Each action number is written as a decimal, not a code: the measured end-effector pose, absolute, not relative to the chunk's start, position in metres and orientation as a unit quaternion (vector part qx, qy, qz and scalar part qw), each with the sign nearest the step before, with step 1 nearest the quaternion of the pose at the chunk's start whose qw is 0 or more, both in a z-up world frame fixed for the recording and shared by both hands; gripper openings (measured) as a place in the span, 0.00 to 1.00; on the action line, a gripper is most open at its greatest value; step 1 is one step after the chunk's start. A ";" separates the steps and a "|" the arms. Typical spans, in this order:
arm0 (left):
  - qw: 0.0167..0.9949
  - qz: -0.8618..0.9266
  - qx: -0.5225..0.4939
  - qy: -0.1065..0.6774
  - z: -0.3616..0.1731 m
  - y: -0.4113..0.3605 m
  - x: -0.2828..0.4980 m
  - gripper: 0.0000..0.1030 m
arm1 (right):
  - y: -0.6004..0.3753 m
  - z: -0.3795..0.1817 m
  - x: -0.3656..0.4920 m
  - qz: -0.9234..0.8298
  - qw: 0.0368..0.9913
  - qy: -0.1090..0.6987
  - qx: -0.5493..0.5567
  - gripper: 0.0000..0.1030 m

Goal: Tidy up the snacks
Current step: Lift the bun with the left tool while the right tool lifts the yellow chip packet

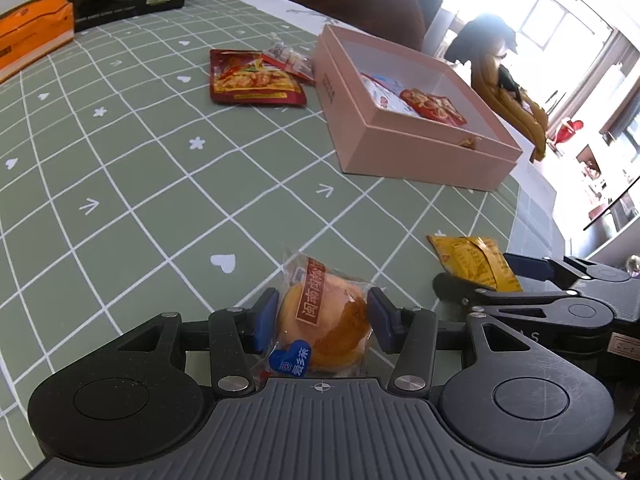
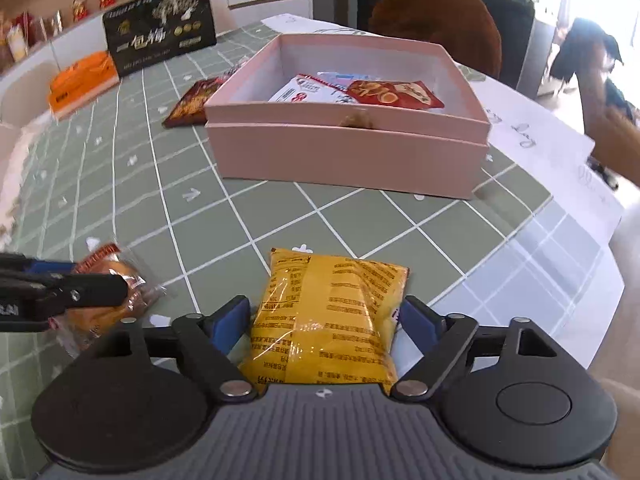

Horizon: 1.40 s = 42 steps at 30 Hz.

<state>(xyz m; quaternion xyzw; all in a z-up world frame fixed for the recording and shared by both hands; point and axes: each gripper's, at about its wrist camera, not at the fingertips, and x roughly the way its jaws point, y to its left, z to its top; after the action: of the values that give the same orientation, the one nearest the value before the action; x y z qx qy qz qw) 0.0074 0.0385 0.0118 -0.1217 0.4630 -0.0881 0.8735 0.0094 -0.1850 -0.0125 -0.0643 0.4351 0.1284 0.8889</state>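
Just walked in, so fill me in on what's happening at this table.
A person is sorting snacks with two handheld grippers. The left gripper brackets a wrapped bun; the right gripper brackets a yellow packet. Ahead, the open pink box already holds some packets, and a red packet lies on the tablecloth.

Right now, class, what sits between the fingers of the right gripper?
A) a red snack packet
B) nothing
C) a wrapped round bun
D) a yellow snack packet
D: in the right wrist view the yellow snack packet fills the gap between the blue pads of the right gripper; the wrapped bun is in the left gripper.
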 end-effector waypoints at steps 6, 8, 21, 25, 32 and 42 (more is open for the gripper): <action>0.874 -0.080 -0.125 0.462 0.012 0.042 0.007 0.53 | -0.190 -0.019 0.013 0.108 0.896 0.428 -0.047 1.00; 0.875 -0.081 -0.125 0.462 0.012 0.043 0.007 0.53 | -0.191 -0.019 0.011 0.107 0.898 0.425 -0.047 1.00; 0.874 -0.085 -0.109 0.465 0.013 0.035 0.008 0.53 | -0.192 -0.006 0.004 0.139 0.887 0.435 -0.074 0.64; 0.875 -0.088 -0.099 0.465 0.014 0.029 0.008 0.52 | -0.194 0.004 -0.002 0.142 0.891 0.424 -0.080 0.53; 0.874 -0.111 -0.103 0.461 0.017 0.016 0.002 0.43 | -0.208 0.018 -0.005 0.140 0.898 0.414 -0.058 0.52; 0.882 -0.130 -0.101 0.441 0.039 0.005 0.007 0.23 | -0.232 0.032 -0.007 0.118 0.913 0.391 -0.026 0.52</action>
<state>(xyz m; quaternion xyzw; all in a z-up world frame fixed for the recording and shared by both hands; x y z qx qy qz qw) 0.0069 0.0052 0.0389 -0.1013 0.4411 -0.1297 0.8822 -0.0073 -0.2323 0.0318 -0.0264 0.3907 0.1176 0.9126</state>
